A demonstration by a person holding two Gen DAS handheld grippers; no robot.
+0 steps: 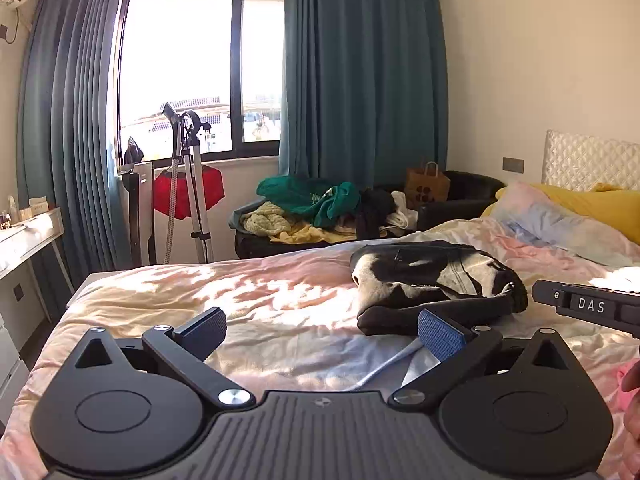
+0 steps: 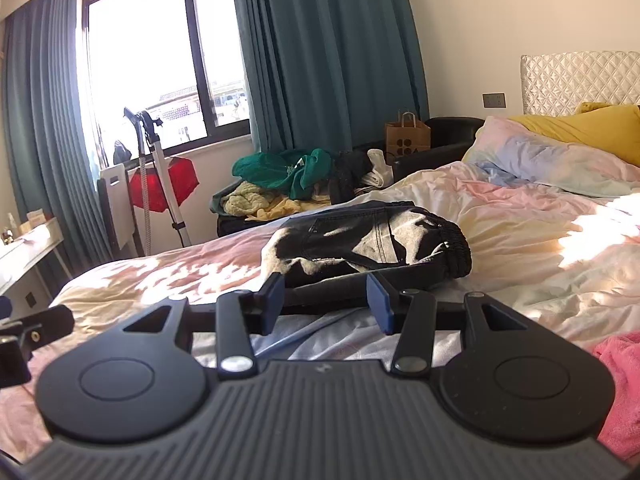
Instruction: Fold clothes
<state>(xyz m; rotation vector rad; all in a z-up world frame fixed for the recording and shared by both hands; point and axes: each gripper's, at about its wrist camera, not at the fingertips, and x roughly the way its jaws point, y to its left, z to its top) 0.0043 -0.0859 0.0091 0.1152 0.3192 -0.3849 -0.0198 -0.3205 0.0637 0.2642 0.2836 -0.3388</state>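
A folded black garment (image 1: 436,280) with an elastic waistband lies on the pastel bed cover (image 1: 260,292), patched with sunlight; it also shows in the right wrist view (image 2: 368,244). My left gripper (image 1: 322,330) is open wide and empty, low over the bed, just in front and left of the garment. My right gripper (image 2: 326,300) is open and empty, its blue pads (image 2: 378,300) close to the garment's near edge. A light bluish-white cloth (image 2: 320,340) lies flat under both grippers. The right gripper's body (image 1: 592,306) shows at the left view's right edge.
A pile of green, yellow and black clothes (image 1: 320,208) sits on a dark couch beyond the bed. A garment steamer stand (image 1: 188,184) and red garment are by the window. Pillows (image 2: 560,152) lie at the headboard. A pink fluffy cloth (image 2: 620,380) lies at the right. A white desk (image 1: 24,236) stands left.
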